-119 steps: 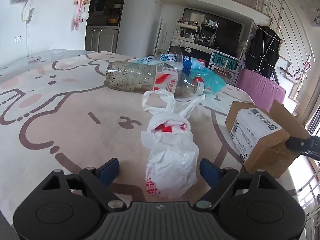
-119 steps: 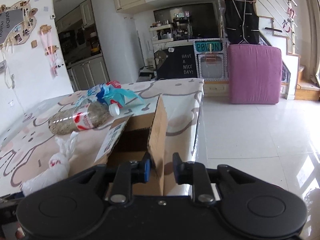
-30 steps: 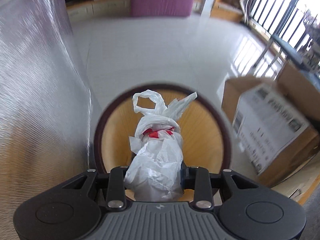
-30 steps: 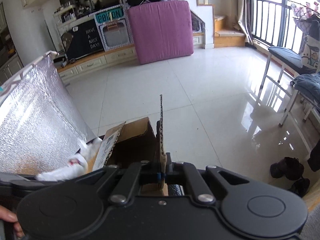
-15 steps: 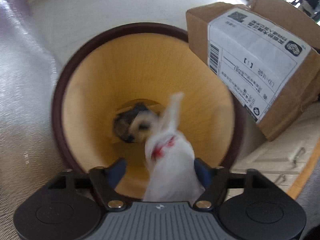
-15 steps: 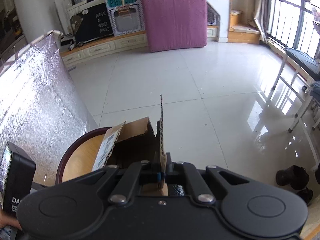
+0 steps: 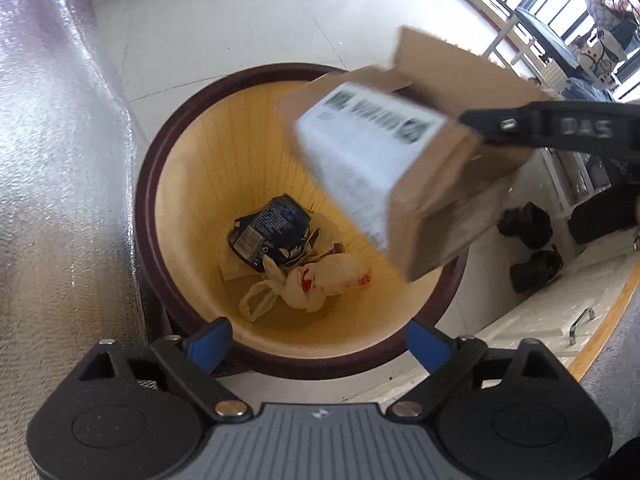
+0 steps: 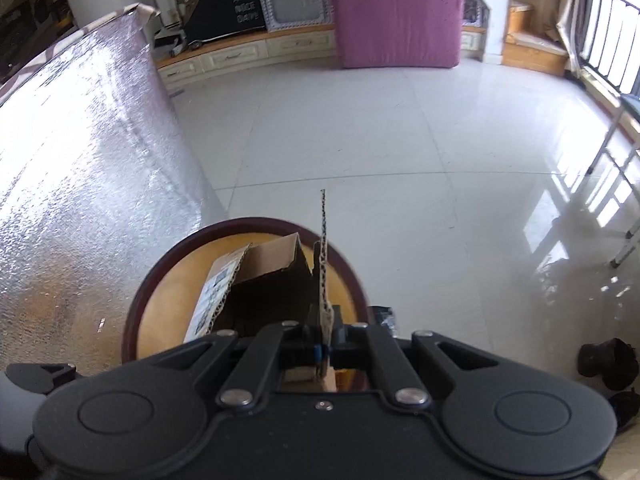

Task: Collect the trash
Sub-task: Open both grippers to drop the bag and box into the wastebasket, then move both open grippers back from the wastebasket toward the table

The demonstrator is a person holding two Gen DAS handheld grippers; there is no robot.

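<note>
The round bin (image 7: 256,168) stands on the white tiled floor (image 7: 224,32), dark brown at the rim and pale yellow wood inside. At its bottom lie a knotted white plastic bag (image 7: 316,280) with red print and, touching it on the far side, a crumpled dark blue wrapper (image 7: 272,232).

Over the right part of the bin's mouth hangs a cardboard box (image 7: 400,168) with a white shipping label, tilted and blurred — it covers part of the far wall and rim. In the right wrist view the same box (image 8: 260,280) is open towards the camera, its dark inside showing, the bin (image 8: 168,280) directly beneath it.

Just left of the bin hangs a silvery quilted sheet (image 7: 52,160). A pair of dark shoes (image 7: 528,240) sits on the floor to the right, near a white drawer front with a metal handle. Farther off, a purple mattress (image 8: 396,12) leans by the stairs.

The left tongs (image 7: 316,340) point steeply down above the near rim, their blue pads widening apart with nothing between them. The right tongs (image 8: 322,352) are pressed together on one upright flap of the box, pinching its edge.
</note>
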